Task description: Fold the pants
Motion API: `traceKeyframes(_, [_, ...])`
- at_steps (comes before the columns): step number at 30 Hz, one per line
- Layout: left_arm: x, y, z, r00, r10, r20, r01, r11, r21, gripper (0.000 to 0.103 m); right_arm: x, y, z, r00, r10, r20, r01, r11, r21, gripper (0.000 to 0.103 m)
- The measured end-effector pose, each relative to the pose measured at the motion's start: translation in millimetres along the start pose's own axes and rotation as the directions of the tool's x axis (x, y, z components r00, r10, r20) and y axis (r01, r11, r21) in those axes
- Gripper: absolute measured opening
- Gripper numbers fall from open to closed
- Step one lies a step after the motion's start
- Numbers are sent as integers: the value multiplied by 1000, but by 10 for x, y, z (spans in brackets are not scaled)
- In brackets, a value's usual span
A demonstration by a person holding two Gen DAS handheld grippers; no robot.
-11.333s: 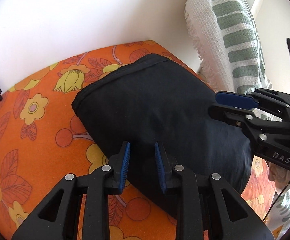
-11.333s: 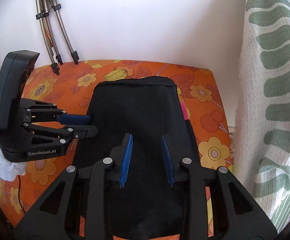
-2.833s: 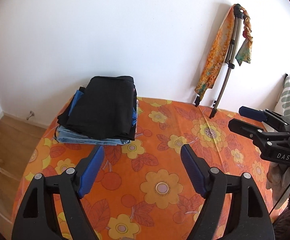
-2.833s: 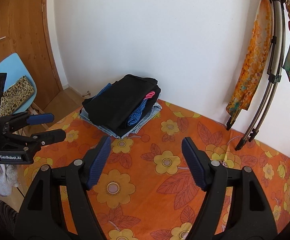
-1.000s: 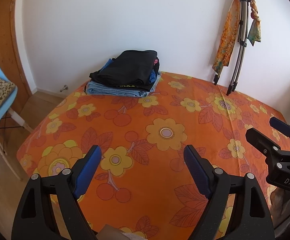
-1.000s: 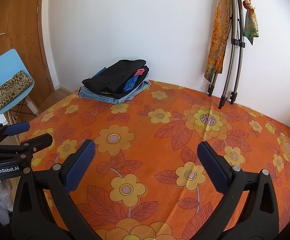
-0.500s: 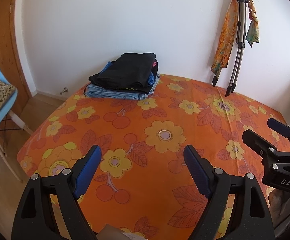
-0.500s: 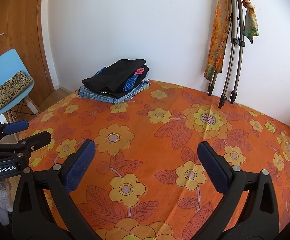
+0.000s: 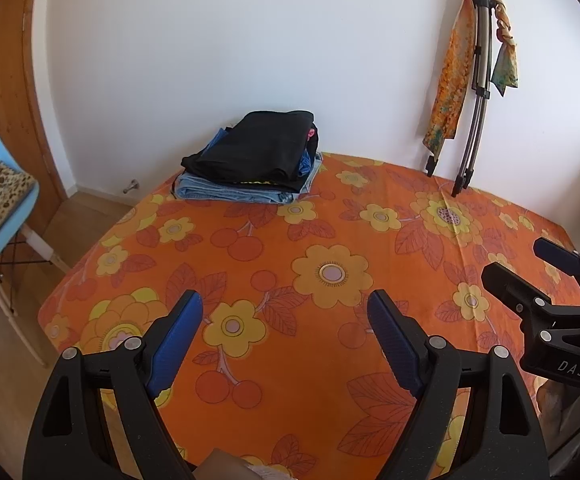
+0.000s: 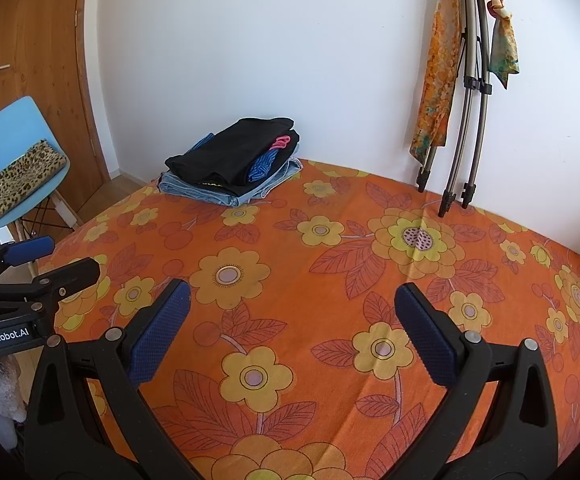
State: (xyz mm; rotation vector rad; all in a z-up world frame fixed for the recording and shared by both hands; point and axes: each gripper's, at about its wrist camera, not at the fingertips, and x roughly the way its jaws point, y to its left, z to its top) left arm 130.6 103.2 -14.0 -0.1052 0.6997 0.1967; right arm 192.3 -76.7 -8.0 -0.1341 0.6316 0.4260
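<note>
Left wrist view: left gripper jaws spread wide, empty, above orange floral cover. Right gripper likewise spread, empty. Far corner by white wall: folded black pants atop stack of folded clothes. Tripod with scarves leans against wall, well apart.
</note>
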Motion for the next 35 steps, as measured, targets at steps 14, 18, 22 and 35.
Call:
traceKeyframes(14, [5, -1, -10, 1000, 0, -4, 0, 1000, -1, 85, -1, 3, -8, 1000, -1, 0, 1, 1000, -1, 103])
traceKeyframes(18, [1, -4, -14, 1000, 1, -4, -1, 1000, -1, 85, -1, 3, -6, 1000, 0, 0, 0, 1000, 0, 103])
traceKeyframes(22, [5, 8, -14, 1000, 3, -6, -3, 1000, -2, 85, -1, 5, -5, 1000, 0, 0, 0, 1000, 0, 103])
traceKeyframes(35, [-38, 12, -21, 999, 21, 25, -21, 1000, 5, 85, 1, 15, -14, 1000, -1, 0, 1, 1000, -2, 103])
